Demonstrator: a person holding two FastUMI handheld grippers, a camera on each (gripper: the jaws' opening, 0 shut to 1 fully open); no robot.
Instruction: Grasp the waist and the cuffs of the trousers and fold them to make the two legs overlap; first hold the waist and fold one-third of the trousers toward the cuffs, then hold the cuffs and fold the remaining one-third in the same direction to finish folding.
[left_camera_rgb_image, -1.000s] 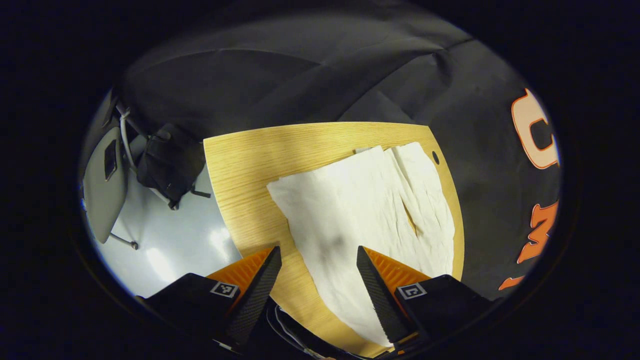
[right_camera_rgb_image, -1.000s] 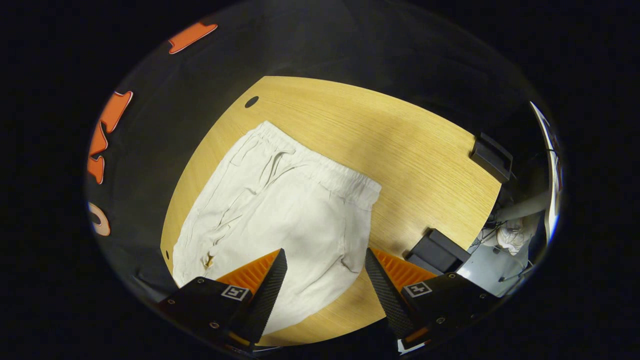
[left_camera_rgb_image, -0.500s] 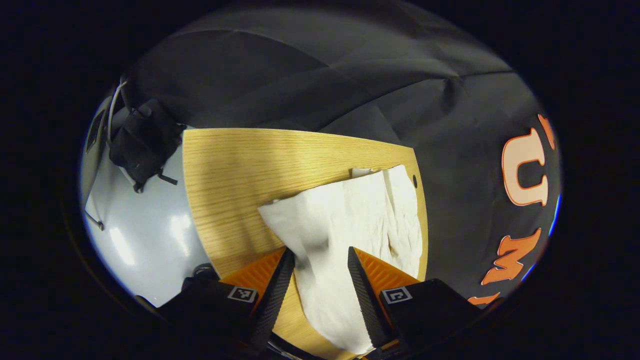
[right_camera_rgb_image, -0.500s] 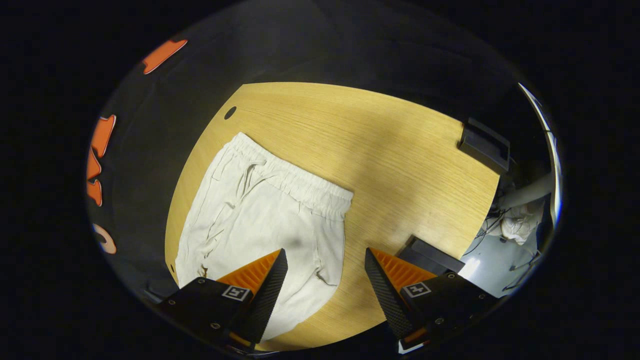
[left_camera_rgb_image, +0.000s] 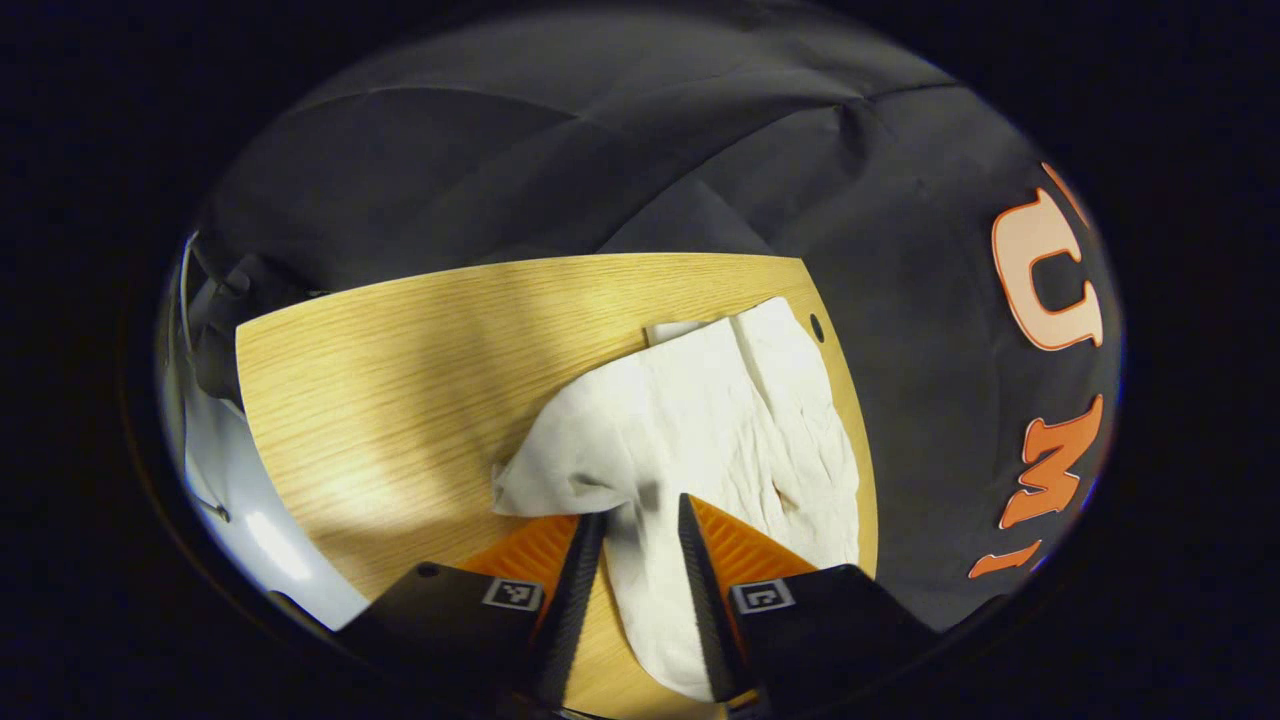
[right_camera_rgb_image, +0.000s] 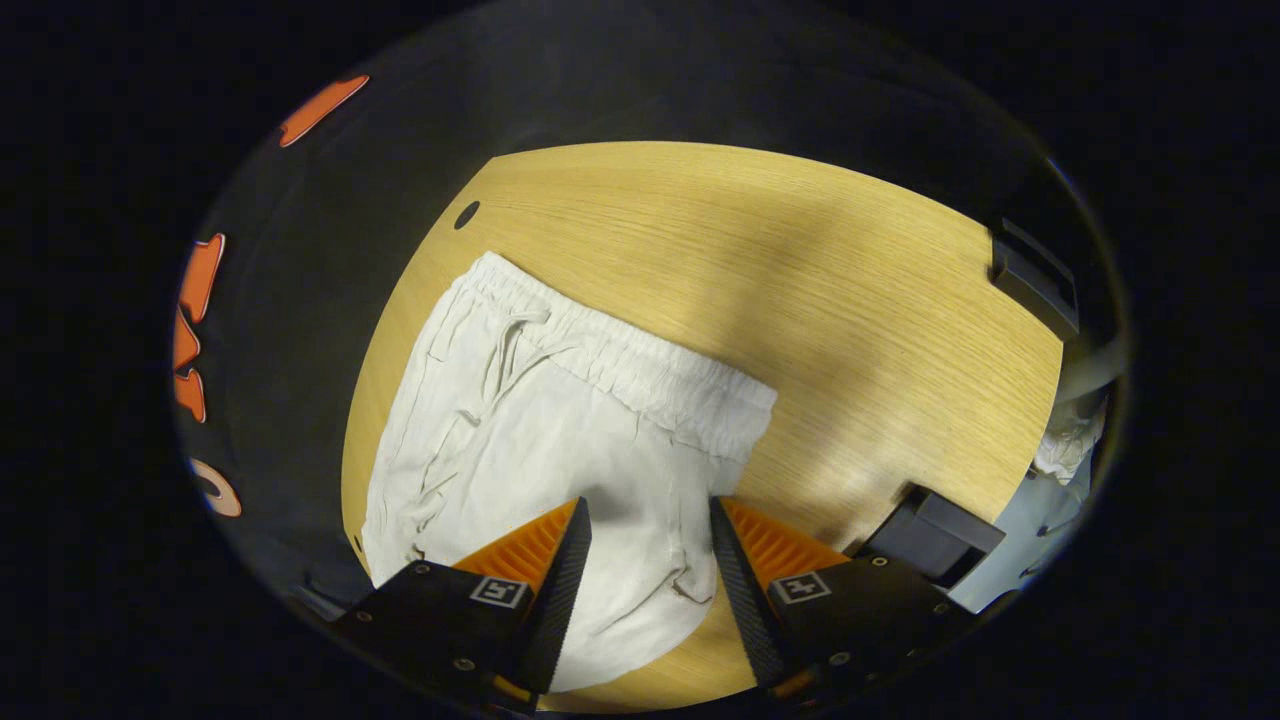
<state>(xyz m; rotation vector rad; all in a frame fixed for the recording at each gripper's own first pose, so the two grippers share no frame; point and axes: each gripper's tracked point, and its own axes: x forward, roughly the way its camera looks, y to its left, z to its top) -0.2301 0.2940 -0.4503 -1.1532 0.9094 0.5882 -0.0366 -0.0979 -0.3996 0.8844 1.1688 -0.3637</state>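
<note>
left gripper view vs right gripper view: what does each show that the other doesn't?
Left gripper view: the cuff end of the trousers, with a bunched-up fold of cloth between the left claw's fingers, and pale floor past the table edge.

Right gripper view: the elastic waistband with its drawstring, black boxes at the table edge, and the right claw over the seat area.

Both: white trousers on the wooden table.
</note>
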